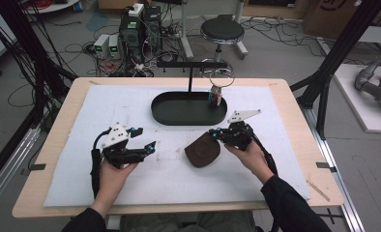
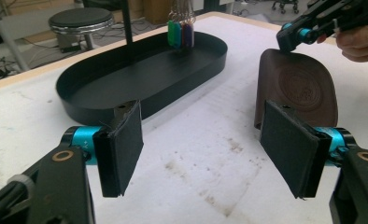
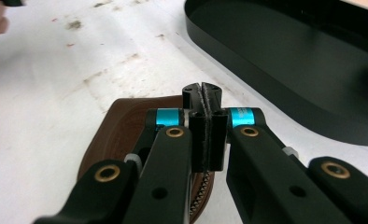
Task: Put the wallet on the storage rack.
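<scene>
A brown leather zip pouch lies on the white mat right of centre, its far edge tipped up. My right gripper is shut at that raised edge; in the right gripper view its jaws are pressed together above the pouch and its zipper. The exact part pinched is hidden. My left gripper is held left of the pouch, open and empty. In the left gripper view its pads stand wide apart, with the pouch and the right gripper beyond.
A black oval tray sits at the back of the mat, with a T-shaped black stand rising from it. Coloured key tags on a ring hang at the tray's right end. A stool and cables are on the floor behind the table.
</scene>
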`<action>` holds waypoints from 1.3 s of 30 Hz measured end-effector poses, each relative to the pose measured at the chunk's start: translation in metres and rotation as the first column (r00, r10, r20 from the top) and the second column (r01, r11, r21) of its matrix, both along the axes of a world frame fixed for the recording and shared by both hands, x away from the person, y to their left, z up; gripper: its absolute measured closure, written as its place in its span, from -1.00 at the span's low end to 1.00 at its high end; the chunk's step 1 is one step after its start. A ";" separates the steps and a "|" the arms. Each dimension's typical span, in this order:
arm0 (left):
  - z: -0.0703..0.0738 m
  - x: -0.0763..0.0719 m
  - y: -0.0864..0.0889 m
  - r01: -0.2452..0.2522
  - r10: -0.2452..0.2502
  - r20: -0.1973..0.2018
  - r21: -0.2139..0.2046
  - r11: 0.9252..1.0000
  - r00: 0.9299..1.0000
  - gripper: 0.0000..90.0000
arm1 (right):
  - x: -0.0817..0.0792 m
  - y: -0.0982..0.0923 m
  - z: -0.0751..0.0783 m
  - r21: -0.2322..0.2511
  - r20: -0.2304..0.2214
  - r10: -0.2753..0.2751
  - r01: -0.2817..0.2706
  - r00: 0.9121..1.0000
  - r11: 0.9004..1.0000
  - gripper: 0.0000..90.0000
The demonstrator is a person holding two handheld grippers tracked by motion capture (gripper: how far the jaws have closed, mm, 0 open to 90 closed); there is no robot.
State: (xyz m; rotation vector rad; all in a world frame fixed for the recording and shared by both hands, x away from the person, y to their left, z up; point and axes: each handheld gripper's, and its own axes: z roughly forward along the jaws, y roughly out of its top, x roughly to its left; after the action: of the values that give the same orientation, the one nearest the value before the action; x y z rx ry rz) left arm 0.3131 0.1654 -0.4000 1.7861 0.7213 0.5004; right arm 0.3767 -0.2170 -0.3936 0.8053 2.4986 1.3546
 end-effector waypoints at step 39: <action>-0.036 0.047 -0.100 0.370 -0.366 -0.259 -0.032 0.928 0.894 0.23 | -0.041 -0.026 0.009 -0.020 0.138 0.148 -0.147 0.979 0.989 1.00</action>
State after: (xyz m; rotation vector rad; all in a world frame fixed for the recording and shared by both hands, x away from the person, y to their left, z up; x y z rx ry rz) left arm 0.3597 0.0659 -0.4358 1.9696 0.5342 0.0150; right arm 0.3358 -0.2433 -0.3842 0.5121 2.4950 1.3917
